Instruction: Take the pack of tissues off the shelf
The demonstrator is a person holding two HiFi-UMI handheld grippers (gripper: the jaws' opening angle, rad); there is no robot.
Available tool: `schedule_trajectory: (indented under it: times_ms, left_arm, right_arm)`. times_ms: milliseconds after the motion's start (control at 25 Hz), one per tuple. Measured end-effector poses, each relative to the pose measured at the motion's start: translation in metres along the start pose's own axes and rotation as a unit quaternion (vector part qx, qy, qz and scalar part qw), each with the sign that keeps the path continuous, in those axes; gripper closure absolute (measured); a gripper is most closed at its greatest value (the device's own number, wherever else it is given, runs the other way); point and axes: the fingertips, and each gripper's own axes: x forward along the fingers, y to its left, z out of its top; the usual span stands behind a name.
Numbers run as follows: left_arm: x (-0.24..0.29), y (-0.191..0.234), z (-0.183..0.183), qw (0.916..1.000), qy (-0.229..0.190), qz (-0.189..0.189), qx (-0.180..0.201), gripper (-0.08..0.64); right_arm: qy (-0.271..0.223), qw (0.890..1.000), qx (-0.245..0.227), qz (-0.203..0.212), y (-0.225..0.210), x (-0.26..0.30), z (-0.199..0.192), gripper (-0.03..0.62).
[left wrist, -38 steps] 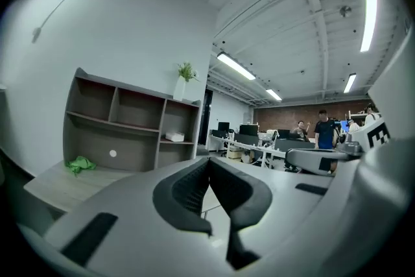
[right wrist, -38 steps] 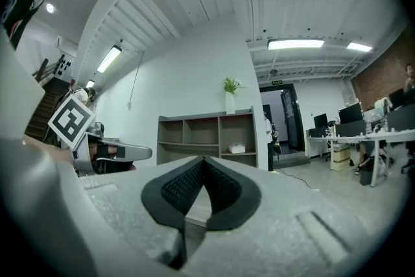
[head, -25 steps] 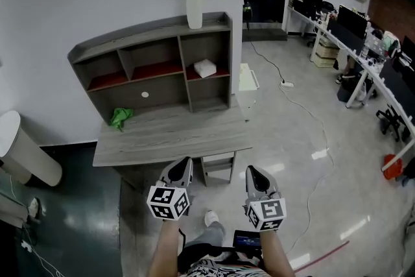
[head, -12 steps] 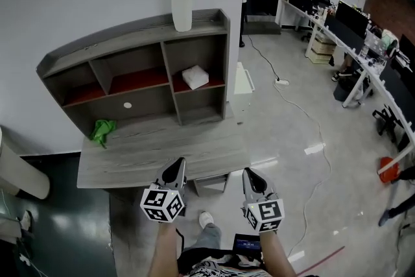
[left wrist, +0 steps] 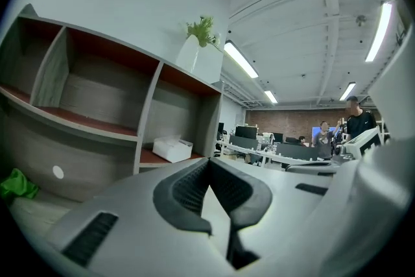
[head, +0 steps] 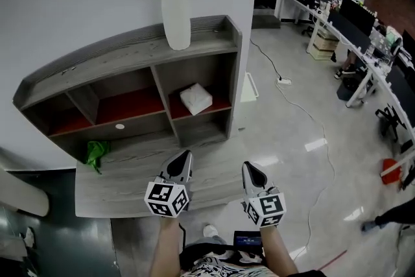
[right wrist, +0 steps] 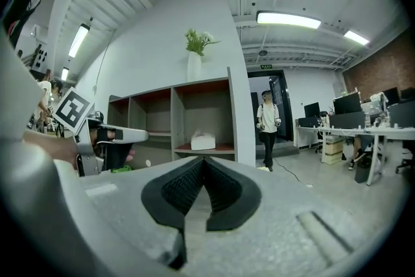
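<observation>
left tool and right tool pinched together over desk edge; tissue pack seemingly near cubby lip.

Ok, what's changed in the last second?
The person has stepped closer to the shelf, so the left gripper and right gripper now hang over the desk. Both stay shut and empty; the pack of tissues sits untouched in its compartment.

Left hand-held gripper closed, right hand-held gripper closed
</observation>
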Motion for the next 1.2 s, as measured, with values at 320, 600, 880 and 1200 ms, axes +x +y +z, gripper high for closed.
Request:
schedule_trajectory:
  times_ms: [320, 600, 880, 1200]
  left_arm:
    - [0.044, 0.027, 0.012, 0.9999, -0.004, -0.011, -0.004, 0.554]
    - [0.062, 0.040, 0.018, 1.0000, -0.002, -0.006, 0.002, 0.554]
    - [0.082, 0.044, 0.022, 1.0000, -0.005, 0.000, 0.003, 0.554]
    - [0.086, 0.055, 0.005, 0.9995, 0.011, 0.028, -0.009, 0.554]
  right_arm:
    - [0.001, 1.000, 0.005, 0.007, -0.004, 0.047, 0.009, 0.588]
    - [-0.004, 1.000, 0.015, 0.002, -0.017, 0.065, 0.010, 0.588]
    - [-0.019, 0.999, 0.021, 0.024, -0.028, 0.090, 0.019, 0.588]
    - [0.001, 0.999, 0.018, 0.045, -0.028, 0.109, 0.009, 0.588]
